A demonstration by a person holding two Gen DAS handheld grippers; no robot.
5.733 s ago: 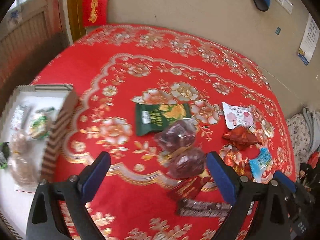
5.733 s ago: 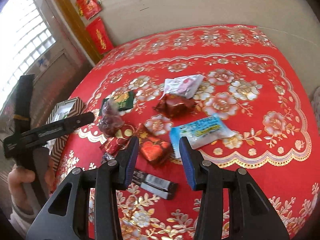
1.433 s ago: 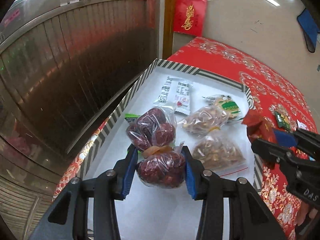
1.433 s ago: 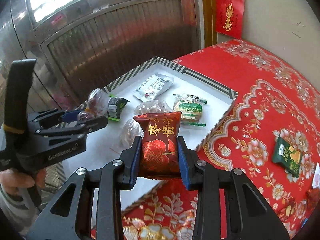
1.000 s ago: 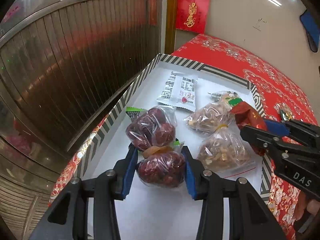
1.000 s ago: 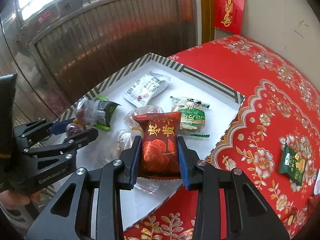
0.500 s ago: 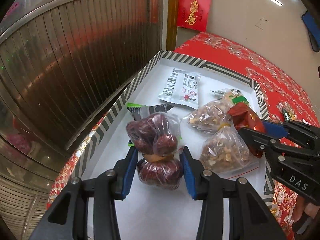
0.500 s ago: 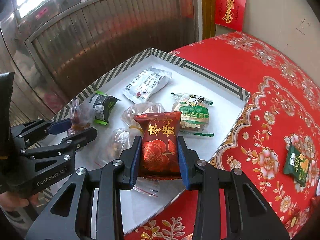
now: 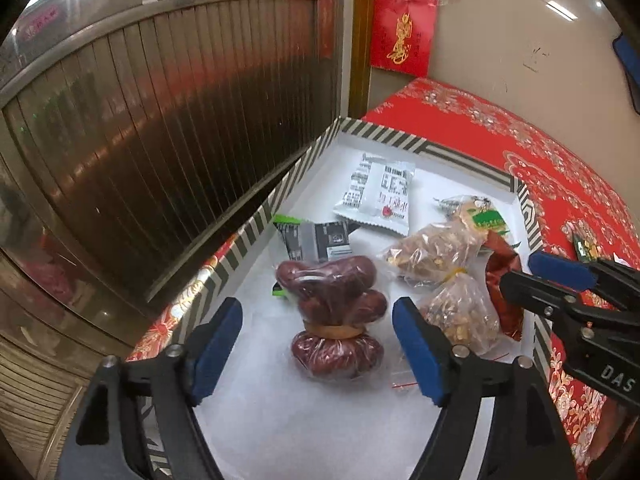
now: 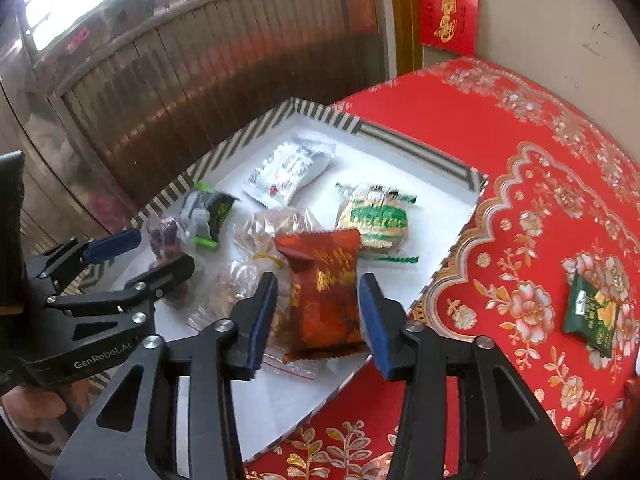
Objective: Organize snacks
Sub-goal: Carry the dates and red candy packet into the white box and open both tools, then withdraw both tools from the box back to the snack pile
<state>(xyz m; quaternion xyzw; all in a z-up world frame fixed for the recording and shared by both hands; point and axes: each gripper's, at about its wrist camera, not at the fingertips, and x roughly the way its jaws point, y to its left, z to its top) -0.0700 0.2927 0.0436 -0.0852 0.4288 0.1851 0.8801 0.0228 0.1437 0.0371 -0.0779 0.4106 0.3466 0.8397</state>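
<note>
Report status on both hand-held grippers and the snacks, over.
Left hand-held gripper open, date bag lying free in the striped box. Right hand-held gripper open around the red packet, which rests on the nut bags. One green packet on the tablecloth.

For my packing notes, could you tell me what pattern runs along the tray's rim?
The tray's rim has black-and-white diagonal stripes, clearest in the left wrist view.

In the right wrist view, the red packet (image 10: 326, 292) is motion-blurred, its gold lettering unreadable. It covers part of the clear nut bags (image 10: 256, 264) beneath. The left gripper (image 10: 142, 258) hides most of the date bag (image 10: 164, 236).
</note>
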